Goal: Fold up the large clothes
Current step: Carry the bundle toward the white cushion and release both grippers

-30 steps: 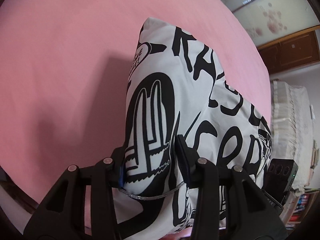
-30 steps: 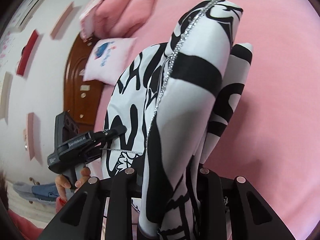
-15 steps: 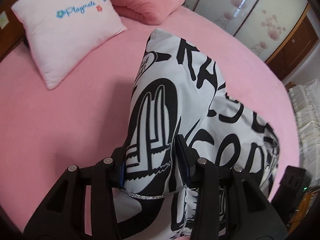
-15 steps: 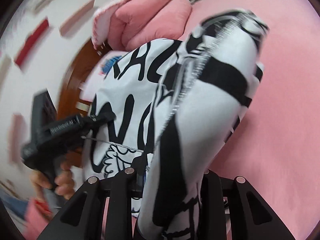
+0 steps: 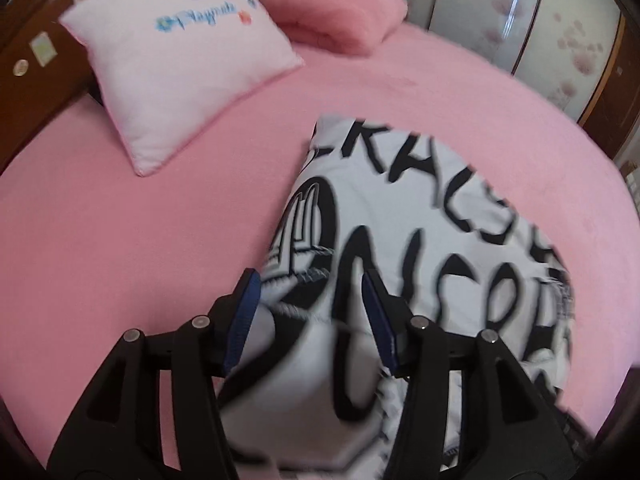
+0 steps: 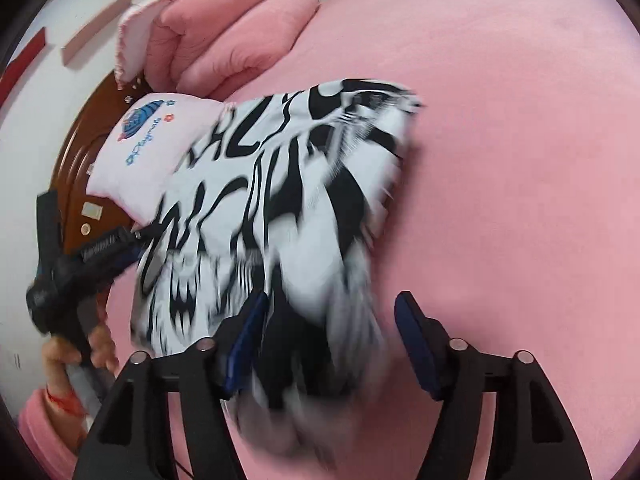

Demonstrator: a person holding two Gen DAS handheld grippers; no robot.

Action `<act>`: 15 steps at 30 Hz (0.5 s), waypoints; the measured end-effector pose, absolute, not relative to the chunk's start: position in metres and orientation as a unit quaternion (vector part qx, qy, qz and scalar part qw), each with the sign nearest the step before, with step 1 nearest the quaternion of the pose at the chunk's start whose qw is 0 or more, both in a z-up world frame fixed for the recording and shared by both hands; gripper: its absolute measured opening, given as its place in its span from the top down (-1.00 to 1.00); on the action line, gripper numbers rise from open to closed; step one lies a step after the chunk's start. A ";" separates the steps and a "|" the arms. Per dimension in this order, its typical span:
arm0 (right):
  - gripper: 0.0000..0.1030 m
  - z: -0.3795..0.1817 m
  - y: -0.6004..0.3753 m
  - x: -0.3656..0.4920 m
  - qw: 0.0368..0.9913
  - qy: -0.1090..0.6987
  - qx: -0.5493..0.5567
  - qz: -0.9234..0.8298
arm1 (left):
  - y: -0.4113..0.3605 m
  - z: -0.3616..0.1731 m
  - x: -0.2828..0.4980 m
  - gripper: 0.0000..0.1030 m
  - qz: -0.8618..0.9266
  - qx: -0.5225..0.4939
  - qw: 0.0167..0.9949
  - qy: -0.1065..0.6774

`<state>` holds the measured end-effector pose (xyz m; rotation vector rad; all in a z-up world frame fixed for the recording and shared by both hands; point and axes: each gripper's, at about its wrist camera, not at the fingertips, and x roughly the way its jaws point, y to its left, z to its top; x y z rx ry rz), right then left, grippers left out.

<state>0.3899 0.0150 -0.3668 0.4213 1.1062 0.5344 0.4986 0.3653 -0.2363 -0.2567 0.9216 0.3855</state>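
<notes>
A white garment with bold black lettering (image 5: pixel 420 224) lies folded on the pink bed (image 5: pixel 120 240), its far edge flat, its near edge blurred. My left gripper (image 5: pixel 310 292) is open, jaws wide on either side of the garment's near corner. My right gripper (image 6: pixel 332 316) is open too, and the garment (image 6: pixel 280 184) falls loose between its jaws. The left gripper also shows in the right wrist view (image 6: pixel 108 244), held by a hand at the garment's left edge.
A pale pink cushion with a blue print (image 5: pixel 180 52) and a folded pink blanket (image 5: pixel 332 12) lie at the head of the bed. A dark wooden headboard (image 5: pixel 28 68) stands behind. Wardrobe doors with flower patterns (image 5: pixel 520 12) stand at the right.
Both grippers were shut on the garment and held it up. Now both have opened and the garment has dropped onto the bed, with blur showing fast movement.
</notes>
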 end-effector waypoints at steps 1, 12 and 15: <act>-0.33 -0.364 -0.002 0.376 0.794 0.515 0.206 0.247 | 0.359 -0.228 0.492 0.04 0.183 -0.130 0.874 0.432; -0.99 -0.370 -0.170 0.179 0.764 0.602 0.230 0.023 | 0.211 -0.159 0.365 0.04 0.152 -0.139 0.883 0.422; -0.99 -0.372 -0.237 0.117 0.729 0.642 0.228 -0.063 | 0.159 -0.161 0.317 0.03 0.131 -0.158 0.866 0.456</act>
